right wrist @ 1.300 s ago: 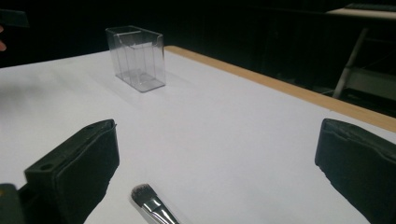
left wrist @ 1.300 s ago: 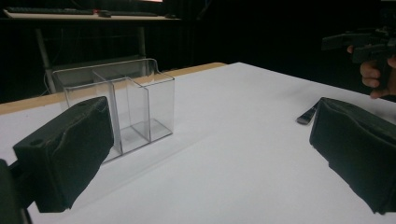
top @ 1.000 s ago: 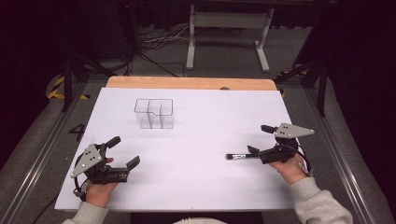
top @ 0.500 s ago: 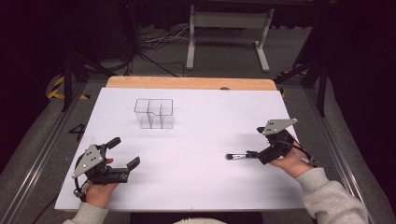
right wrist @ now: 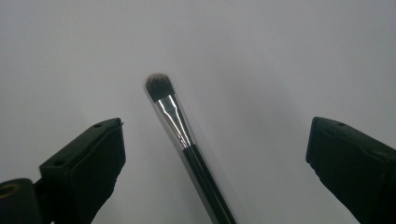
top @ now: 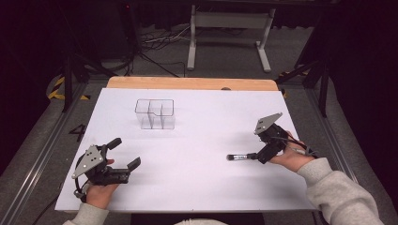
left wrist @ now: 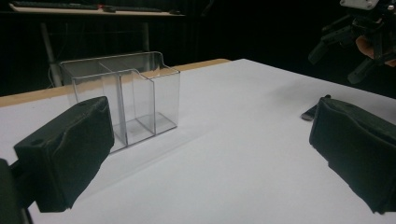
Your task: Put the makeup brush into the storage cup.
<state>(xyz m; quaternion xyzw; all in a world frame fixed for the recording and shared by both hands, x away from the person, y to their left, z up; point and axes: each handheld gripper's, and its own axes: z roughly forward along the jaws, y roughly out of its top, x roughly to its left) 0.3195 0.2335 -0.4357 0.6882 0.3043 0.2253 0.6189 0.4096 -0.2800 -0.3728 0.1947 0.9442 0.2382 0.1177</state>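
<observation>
On the white tabletop (top: 197, 187), the right gripper (right wrist: 215, 158), jaws spread wide, is straddling a slim makeup brush (right wrist: 180, 135) with shiny metal ferrule.

Black makeup brush (right wrist: 180, 128) lying flat on table.

Over the last second I have tilted the right hand-held gripper (top: 257, 156) steeper, its grey plate (top: 268, 123) rising and swinging toward 12 o'clock. Its jaws now stand apart on either side of the makeup brush (right wrist: 180, 135), which has not shifted on the worktop (top: 202, 178).
</observation>
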